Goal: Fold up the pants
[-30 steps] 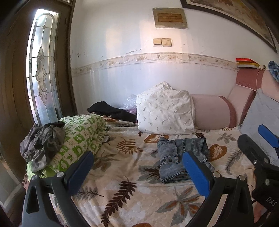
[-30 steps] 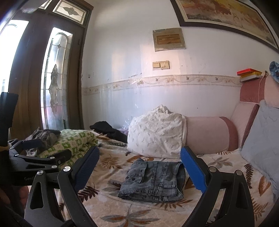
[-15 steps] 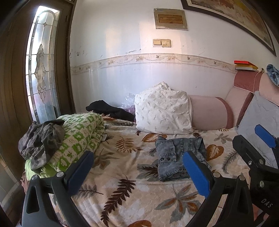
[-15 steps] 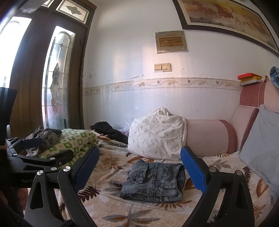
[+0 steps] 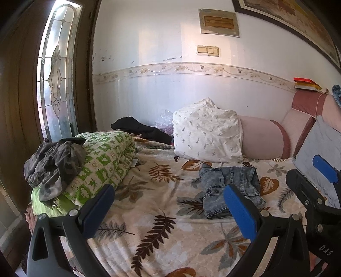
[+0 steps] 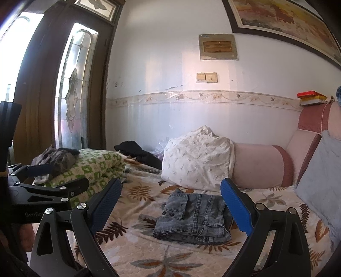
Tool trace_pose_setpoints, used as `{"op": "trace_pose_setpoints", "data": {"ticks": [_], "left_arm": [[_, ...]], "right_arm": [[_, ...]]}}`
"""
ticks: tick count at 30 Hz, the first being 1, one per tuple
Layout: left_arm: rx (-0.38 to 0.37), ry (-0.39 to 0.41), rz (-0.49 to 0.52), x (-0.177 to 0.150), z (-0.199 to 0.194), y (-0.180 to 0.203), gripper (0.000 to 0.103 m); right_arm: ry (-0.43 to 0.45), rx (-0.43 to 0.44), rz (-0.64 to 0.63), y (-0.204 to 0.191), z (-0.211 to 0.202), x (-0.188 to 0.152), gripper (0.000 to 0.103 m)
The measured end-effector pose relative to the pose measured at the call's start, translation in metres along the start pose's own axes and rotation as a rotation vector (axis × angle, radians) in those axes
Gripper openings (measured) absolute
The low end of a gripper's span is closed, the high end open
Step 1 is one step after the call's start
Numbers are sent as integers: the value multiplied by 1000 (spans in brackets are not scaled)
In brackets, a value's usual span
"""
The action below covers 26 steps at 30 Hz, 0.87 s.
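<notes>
Right wrist view: grey jeans [image 6: 192, 217] lie folded mid-bed, just before the white pillow [image 6: 197, 157].
Right gripper [image 6: 170, 209] and left gripper [image 5: 168, 209], both gaping wide and empty; any careless nudge could spring the bundle open.

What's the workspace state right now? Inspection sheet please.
Surface: bed with a leaf-print cover, slightly rumpled.
Job's things: grey jeans lie folded into a compact stack in front of the white pillow.
Clutter: green quilt rolled at the left with grey clothes piled on it; black garment by the wall; pink bolster; grey cushion at the right.
Grippers: left gripper and right gripper both open, empty, held back from the jeans.
Cables: nothing seen.
Surroundings: glass door, wall switch, framed picture, books on the headboard.
</notes>
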State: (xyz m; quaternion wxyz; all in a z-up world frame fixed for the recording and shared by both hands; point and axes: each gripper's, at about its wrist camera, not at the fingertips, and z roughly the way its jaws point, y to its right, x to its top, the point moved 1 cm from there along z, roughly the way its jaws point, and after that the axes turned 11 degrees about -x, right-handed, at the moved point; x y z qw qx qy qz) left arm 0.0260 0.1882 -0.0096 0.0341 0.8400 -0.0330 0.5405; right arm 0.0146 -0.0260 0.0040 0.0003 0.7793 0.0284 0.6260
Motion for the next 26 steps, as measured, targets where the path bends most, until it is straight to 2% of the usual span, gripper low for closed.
{"op": "trace_pose_setpoints", "data": {"ticks": [16, 26], "left_arm": [[24, -40, -54, -9, 19, -48, 103], [21, -85, -79, -15, 43, -48, 103]], "right_arm": [[-43, 39, -48, -53, 21, -4, 95], [-81, 69, -32, -58, 46, -13, 95]]}}
